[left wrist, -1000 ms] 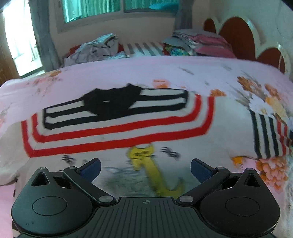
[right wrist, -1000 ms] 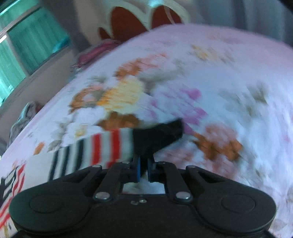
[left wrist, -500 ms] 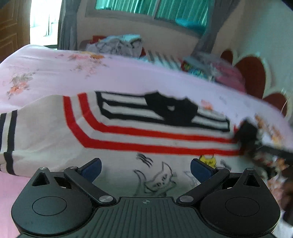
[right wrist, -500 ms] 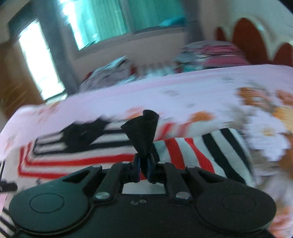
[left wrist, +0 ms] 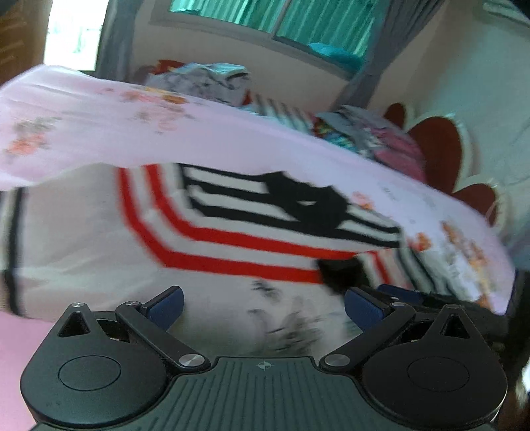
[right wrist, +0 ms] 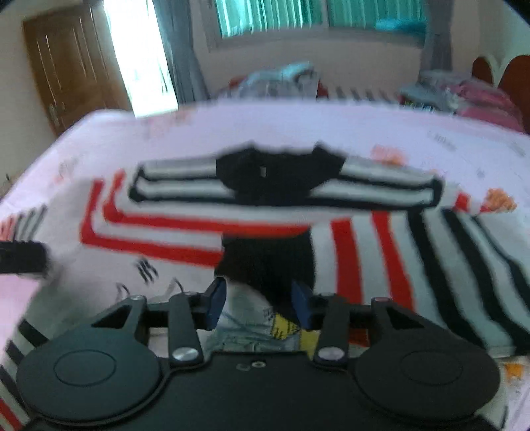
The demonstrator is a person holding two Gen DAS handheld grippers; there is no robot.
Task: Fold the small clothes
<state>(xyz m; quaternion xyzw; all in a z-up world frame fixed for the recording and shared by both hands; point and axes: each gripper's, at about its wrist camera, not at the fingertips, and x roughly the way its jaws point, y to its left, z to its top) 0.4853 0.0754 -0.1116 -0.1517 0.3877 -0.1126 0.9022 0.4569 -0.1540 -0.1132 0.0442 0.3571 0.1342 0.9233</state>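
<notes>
Right gripper point(right wrist: 258, 306) jaws are opening, the black cuff point(right wrist: 268, 265) apparently loose between them; left gripper point(left wrist: 263, 306) is spread and empty. The striped sweater point(right wrist: 232, 228) lies on the bed point(right wrist: 331, 126). Risk: the released sleeve point(right wrist: 414, 258) springs back, undoing the fold.

Bright daylight from the blown-out doorway point(right wrist: 139, 56) and window point(left wrist: 281, 20); heavy motion blur, fisheye-bent edges.

Opening right claw point(right wrist: 258, 303) over sleeve cuff point(right wrist: 268, 265)

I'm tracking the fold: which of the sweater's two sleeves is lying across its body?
The right-hand sleeve, folded onto the sweater, its black cuff between the opening right gripper; the other lies flat outward.
</notes>
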